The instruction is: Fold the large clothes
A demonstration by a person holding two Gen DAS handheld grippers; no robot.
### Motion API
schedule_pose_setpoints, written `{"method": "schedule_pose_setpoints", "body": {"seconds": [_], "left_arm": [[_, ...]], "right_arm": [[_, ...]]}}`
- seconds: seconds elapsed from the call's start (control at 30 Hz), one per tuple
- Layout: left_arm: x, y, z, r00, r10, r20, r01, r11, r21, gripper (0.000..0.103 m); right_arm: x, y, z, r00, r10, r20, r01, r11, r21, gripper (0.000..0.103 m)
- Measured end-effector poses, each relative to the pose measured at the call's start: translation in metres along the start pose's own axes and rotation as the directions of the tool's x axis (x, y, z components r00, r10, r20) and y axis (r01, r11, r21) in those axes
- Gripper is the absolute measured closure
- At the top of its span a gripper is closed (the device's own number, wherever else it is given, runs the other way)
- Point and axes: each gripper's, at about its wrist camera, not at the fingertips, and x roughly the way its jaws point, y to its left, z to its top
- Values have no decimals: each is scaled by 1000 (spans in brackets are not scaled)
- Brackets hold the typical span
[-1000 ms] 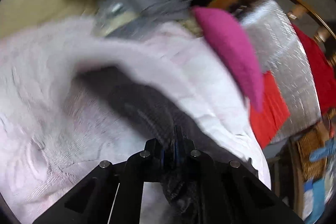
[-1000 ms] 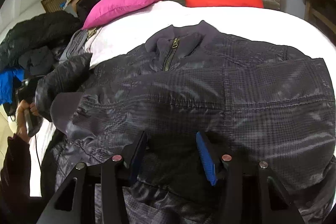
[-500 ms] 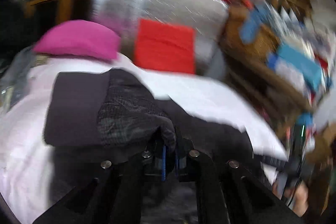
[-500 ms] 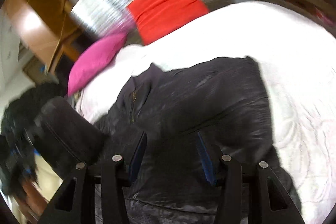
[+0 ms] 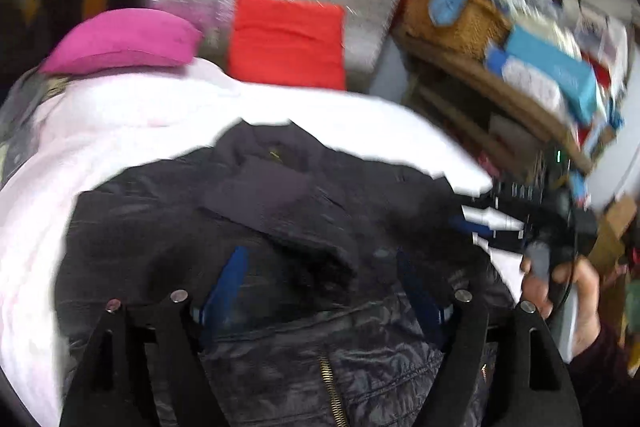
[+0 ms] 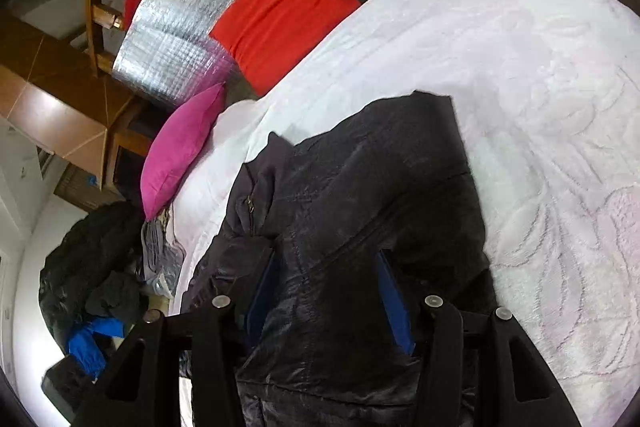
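A dark quilted jacket (image 5: 280, 211) with a brass zip lies on the white bed (image 5: 120, 115), its collar towards the pillows. One sleeve lies folded across its chest. My left gripper (image 5: 320, 291) hovers over the jacket's lower front. Its jaws are opening and stand wide, with cloth below them and nothing pinched. My right gripper (image 6: 328, 291) is at the jacket (image 6: 360, 187) near its hem. Bunched cloth fills the gap between its blue pads (image 6: 394, 303). In the left wrist view, a hand (image 5: 576, 291) holds that right gripper at the jacket's right edge.
A magenta pillow (image 6: 180, 155) and a red cushion (image 6: 280, 15) lean on a silver padded headboard (image 6: 192, 27). A heap of dark clothes (image 6: 88, 267) lies left of the bed. Cluttered shelves and a wicker basket (image 5: 460, 19) stand to the right.
My left gripper carried the sleeve across onto the jacket's chest, then let go and spread its jaws. The right gripper shifted and rolled, keeping the same width on the cloth.
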Motion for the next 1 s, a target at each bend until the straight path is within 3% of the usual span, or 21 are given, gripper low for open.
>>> {"method": "schedule_pose_setpoints", "body": {"seconds": [0.13,0.2,0.3,0.33,0.37,0.4,0.43,0.47,0.63,0.8,0.9,1.0], "left_arm": [[-15,46,9,988,149,35,-144,982,-124,25],[-14,69,9,966,258,14,-252,952,-172,25],[-8,103,7,939,342,-43,-341,904,-258,25],[-5,110,6,929,365,-61,-367,892,-265,32],[-1,114,6,920,384,-79,-391,884,-257,52],[6,116,6,911,398,-105,-412,880,-238,64],[13,118,3,904,404,-140,-426,879,-214,81],[18,119,2,904,397,-159,-423,883,-204,86],[27,131,1,906,372,-202,-412,884,-223,88],[38,137,-8,891,358,-278,-422,881,-216,87],[37,138,-9,899,343,-273,-406,887,-220,87],[36,139,-10,902,336,-271,-396,893,-213,87]], "right_arm": [[4,21,-13,999,-4,-37,0,995,-105,41],[7,39,-22,999,-17,-43,8,982,-190,36],[10,64,-36,999,-26,-42,12,956,-294,29],[11,70,-40,999,-28,-43,13,948,-317,28],[12,79,-45,999,-28,-44,11,938,-348,28],[13,86,-49,999,-34,-41,16,926,-377,27],[13,93,-53,998,-49,-31,32,913,-407,26],[15,101,-58,998,-62,-20,47,896,-442,25],[30,137,-72,994,-98,-43,58,834,-548,25],[63,173,-66,983,-151,-102,59,795,-603,21],[89,188,-74,957,-245,-153,75,724,-685,21],[109,192,-91,925,-354,-140,123,627,-769,21]]}}
